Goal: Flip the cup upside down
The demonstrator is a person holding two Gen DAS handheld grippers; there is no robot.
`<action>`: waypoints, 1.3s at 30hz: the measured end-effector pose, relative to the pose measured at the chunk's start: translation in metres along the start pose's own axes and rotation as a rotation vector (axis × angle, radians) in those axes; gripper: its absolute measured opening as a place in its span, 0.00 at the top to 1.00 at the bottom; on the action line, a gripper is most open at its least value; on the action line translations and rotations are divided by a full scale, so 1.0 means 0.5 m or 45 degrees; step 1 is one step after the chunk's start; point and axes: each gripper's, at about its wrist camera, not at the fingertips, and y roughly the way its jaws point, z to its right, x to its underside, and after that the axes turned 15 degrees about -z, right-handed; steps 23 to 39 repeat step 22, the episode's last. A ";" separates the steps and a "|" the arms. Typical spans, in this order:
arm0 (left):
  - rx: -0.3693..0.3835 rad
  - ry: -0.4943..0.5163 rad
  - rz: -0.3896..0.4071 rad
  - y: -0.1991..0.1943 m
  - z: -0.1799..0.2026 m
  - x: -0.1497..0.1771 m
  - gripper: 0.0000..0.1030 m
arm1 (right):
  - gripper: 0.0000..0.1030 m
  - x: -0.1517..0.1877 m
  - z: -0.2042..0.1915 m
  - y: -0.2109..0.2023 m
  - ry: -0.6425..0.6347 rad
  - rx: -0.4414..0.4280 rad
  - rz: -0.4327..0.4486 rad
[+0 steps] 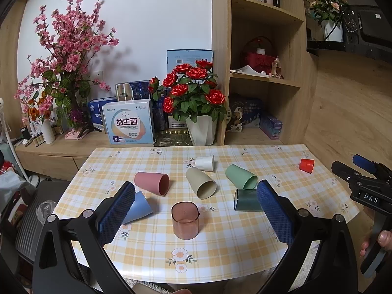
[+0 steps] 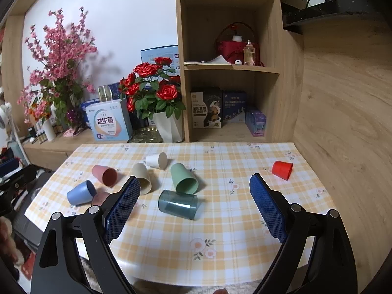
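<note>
A: We log the left claw (image 1: 196, 196) wide open, nothing between its blue pads (image 1: 117, 210). It hovers above the near edge of the checked surface (image 1: 220, 257).

B: And the right claw (image 2: 194, 188)?

A: Also spread wide and gripping nothing. From the left wrist view we see it at 3 o'clock, off the surface edge.

B: Cups?

A: In the left wrist view the translucent pink cup (image 1: 185, 220) stands at centre, between the left claw's fingers but touching neither; we cannot tell for certain which end is up. At 9 o'clock from it the blue cup (image 1: 139, 207) lies on its side, partly behind the left pad. At 11 o'clock the pink cup (image 1: 152, 179) lies with its mouth toward 3 o'clock. At 12 o'clock the beige cup (image 1: 201, 183) lies with its mouth toward us, the white cup (image 1: 205, 163) just behind it. At 2 o'clock the green cup (image 1: 241, 177) lies tipped, and the dark teal cup (image 1: 246, 200) lies just in front of it.

B: The red one?

A: The red cup (image 1: 306, 165) sits well apart at the far right, wider end down.
</note>
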 end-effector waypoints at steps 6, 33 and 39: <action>0.002 -0.001 0.004 -0.003 -0.002 -0.001 0.06 | 0.15 -0.001 0.000 0.001 0.001 0.002 -0.002; 0.006 -0.005 0.012 0.011 -0.009 0.001 0.06 | 0.15 0.008 -0.001 0.008 0.004 -0.006 0.011; 0.006 -0.005 0.012 0.011 -0.009 0.001 0.06 | 0.15 0.008 -0.001 0.008 0.004 -0.006 0.011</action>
